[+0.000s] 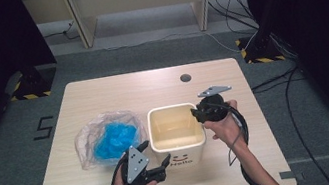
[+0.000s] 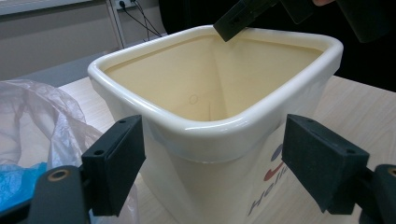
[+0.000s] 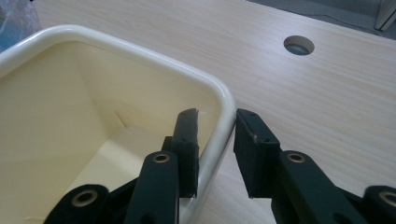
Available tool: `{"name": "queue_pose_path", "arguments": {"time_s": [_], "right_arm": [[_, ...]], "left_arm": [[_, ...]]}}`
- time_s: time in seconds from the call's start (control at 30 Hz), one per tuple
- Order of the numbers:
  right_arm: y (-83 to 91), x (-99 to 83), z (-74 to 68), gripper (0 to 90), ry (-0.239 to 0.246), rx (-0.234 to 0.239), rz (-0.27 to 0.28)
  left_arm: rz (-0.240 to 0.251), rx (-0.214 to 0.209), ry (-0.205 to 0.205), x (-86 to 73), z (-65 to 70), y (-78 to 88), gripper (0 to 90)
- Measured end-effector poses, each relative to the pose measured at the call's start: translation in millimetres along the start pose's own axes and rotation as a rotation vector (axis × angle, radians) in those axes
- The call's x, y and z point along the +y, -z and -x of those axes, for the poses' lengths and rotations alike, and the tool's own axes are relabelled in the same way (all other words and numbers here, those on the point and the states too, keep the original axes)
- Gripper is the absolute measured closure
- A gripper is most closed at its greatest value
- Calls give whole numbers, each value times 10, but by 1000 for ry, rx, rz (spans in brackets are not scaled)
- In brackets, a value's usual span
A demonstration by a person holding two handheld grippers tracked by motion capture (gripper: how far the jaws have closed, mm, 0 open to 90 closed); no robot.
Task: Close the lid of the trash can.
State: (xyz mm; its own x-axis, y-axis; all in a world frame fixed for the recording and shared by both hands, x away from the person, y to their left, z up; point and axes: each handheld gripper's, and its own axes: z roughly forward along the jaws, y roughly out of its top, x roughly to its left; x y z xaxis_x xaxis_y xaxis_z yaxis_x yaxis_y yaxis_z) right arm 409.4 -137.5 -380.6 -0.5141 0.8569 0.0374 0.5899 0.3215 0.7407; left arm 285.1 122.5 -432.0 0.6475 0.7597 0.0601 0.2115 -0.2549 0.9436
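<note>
right gripper (image 3: pixel 215 140) fingers straddle the bin (image 3: pixel 140 56) rim.

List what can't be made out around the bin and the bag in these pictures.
- Bin front print: in the left gripper view, cut off by the lower edge and the left gripper jaw.
- Blue contents of the plastic bag: blurred by crinkled film in the high view.
- Right gripper: whether its pads press the rim is unclear in the right gripper view.
</note>
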Motion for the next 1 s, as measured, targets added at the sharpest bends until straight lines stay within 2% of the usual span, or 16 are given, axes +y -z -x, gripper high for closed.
{"name": "queue_pose_path", "arguments": {"time_s": [0.13,0.2,0.23,0.5,0.77,1.0], "right_arm": [[79,34,44,587,-60,17,53],[103,46,54,568,-72,24,66],[145,64,80,523,-84,31,78],[224,8,181,387,-136,72,124],[289,-175,288,320,-158,102,160],[327,-393,340,301,-184,113,189]], "left_arm": [[5,-16,22,1,-12,22,197],[6,-28,42,-1,-26,37,193],[1,-43,63,-5,-39,56,185],[-11,-91,93,-33,-49,112,165],[-16,-110,111,-109,-60,148,159],[18,-122,130,-189,-89,195,159]]}}
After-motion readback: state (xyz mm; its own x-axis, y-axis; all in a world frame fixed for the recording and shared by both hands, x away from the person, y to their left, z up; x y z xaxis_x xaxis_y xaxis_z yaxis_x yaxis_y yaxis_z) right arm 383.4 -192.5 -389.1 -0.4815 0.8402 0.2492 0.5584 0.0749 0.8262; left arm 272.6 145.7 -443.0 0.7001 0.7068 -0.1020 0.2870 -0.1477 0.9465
